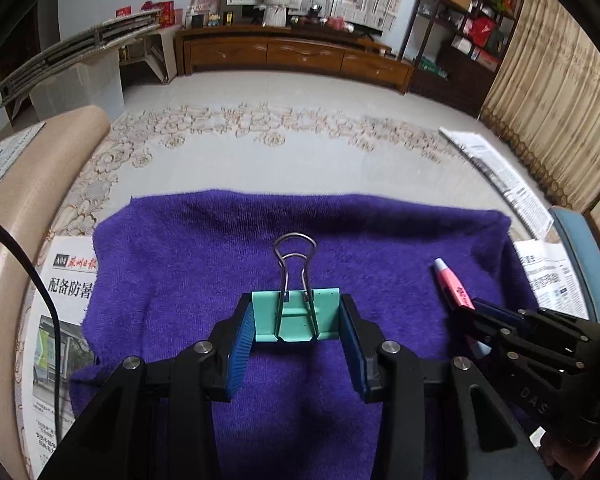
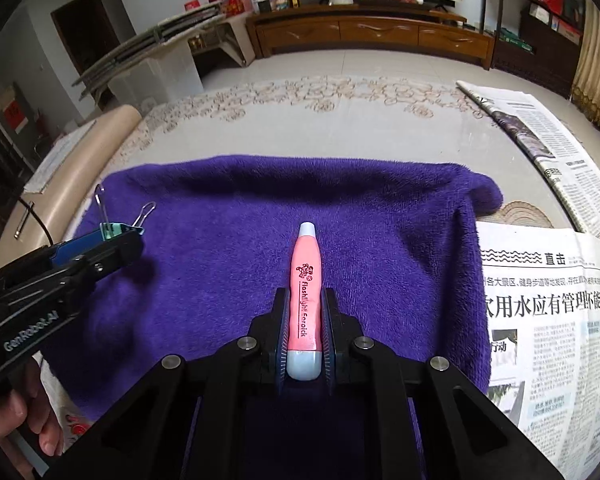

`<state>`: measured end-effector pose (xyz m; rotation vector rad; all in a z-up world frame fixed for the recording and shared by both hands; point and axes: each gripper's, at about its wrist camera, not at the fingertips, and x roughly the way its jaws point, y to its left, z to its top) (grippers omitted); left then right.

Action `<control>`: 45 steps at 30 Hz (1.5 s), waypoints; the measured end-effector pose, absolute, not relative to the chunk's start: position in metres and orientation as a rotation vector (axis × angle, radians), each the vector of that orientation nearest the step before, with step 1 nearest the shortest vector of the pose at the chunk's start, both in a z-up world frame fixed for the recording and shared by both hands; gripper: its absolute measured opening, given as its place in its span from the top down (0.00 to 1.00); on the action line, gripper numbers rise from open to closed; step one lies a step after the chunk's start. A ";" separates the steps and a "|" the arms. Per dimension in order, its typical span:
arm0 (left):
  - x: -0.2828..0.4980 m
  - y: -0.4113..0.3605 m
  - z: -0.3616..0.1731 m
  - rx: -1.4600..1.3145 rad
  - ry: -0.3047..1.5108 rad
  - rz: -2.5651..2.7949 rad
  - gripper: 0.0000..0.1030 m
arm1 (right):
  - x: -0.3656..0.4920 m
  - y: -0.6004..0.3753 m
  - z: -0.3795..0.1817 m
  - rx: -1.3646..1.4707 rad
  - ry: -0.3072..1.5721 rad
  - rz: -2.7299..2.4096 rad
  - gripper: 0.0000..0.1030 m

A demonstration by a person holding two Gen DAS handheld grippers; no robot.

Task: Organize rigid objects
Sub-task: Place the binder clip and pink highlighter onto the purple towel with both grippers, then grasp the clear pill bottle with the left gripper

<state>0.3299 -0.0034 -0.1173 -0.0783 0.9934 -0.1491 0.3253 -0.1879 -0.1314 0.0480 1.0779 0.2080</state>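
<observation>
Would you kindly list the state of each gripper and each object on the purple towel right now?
left gripper: shut on the binder clip, fingers on its two sides.
binder clip: held, wire handles pointing forward.
right gripper: shut on the flashlight earpick.
flashlight earpick: held by its rear half, tip pointing forward.
purple towel: spread flat, far edge bunched.

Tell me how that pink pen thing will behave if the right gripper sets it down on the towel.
The pink pen looks round and tapered, so it may roll, probably curving. The fuzzy purple towel should damp that. Its smooth plastic body could slip, though the right gripper has ribbed pads closed on both sides. It seems stiff and light.
</observation>
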 end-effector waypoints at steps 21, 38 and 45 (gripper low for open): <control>0.320 0.013 -0.118 -0.068 1.091 -0.135 0.31 | 0.319 -0.188 -0.124 -0.012 1.090 0.284 0.53; 0.164 0.061 -0.106 -0.202 1.066 -0.041 0.00 | 0.168 -0.241 -0.034 0.011 1.045 0.197 0.00; 0.150 0.063 -0.133 -0.225 1.106 -0.013 0.00 | 0.124 -0.261 -0.053 0.183 1.066 0.168 0.00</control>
